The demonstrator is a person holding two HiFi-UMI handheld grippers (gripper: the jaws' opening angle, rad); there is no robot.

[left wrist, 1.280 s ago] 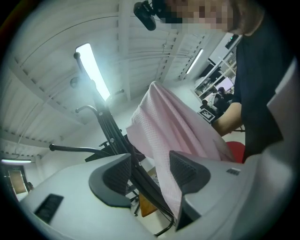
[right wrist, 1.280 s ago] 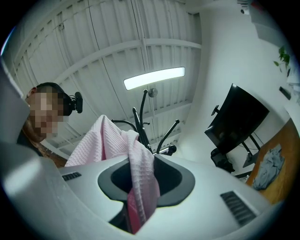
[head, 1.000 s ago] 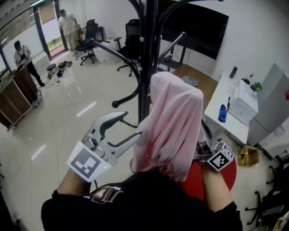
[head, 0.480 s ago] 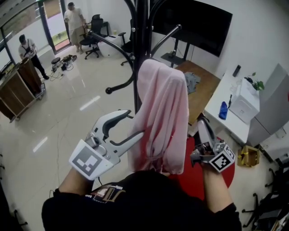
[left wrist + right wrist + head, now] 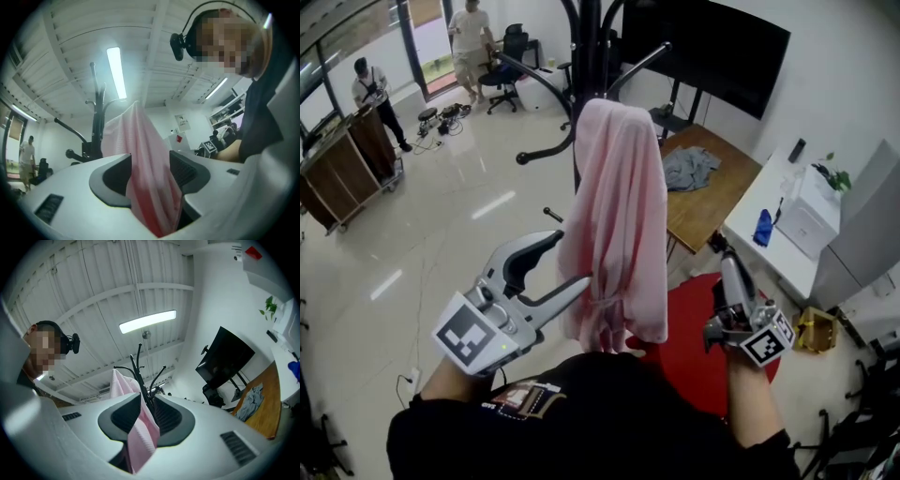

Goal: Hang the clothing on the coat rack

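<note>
A pink garment [image 5: 614, 216] hangs draped over an arm of the black coat rack [image 5: 589, 56], its hem loose just above my chest. My left gripper [image 5: 575, 257] is at the cloth's left edge, jaws wide apart, with floor showing between them. In the left gripper view the garment [image 5: 140, 159] fills the gap between the jaws, and no pad presses on it. My right gripper [image 5: 714, 242] points up, clear of the cloth's right edge. Its jaws are only slightly apart. Through that slit, the right gripper view shows the garment [image 5: 140, 437] and the rack [image 5: 140, 364].
A wooden table [image 5: 722, 202] with a grey garment [image 5: 689, 169] on it stands behind the rack. A round red rug [image 5: 703, 366] lies under me. A white desk [image 5: 769, 216] is at the right, a dark screen [image 5: 712, 47] on the wall, and two people and a wooden cart [image 5: 347, 169] are far left.
Both grippers have drawn back from the rack. The right gripper, covered by the cloth a second ago, now stands apart from it. The garment hangs straighter and farther from me.
</note>
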